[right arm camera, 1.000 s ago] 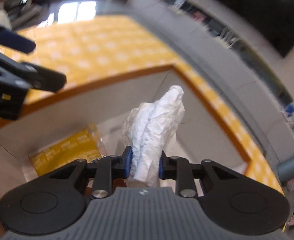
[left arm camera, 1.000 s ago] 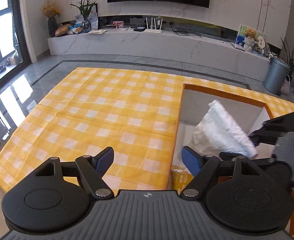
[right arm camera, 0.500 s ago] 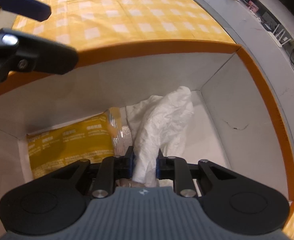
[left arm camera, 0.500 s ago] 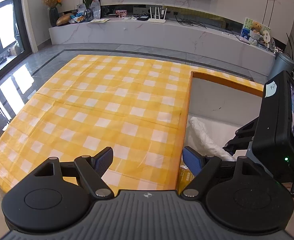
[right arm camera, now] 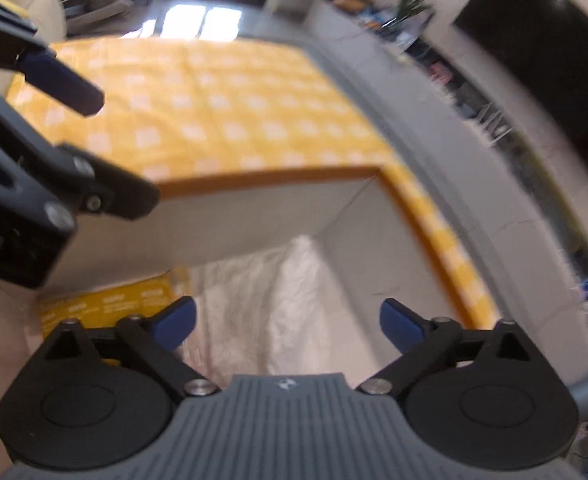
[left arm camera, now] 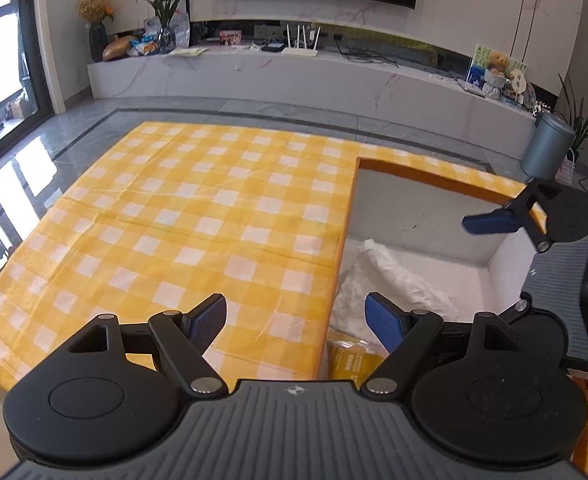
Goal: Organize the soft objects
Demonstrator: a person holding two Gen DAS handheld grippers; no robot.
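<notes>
Two soft items lie inside one orange-rimmed box set at the edge of a yellow checked cloth: a crumpled white bundle on the box floor and, beside it, a yellow packet, partly cut off behind the left gripper. That gripper hovers with its blue pads spread wide, holding nothing. The right gripper hangs above the bundle, pads likewise apart and empty; its view is motion-blurred, the packet's print unreadable.
</notes>
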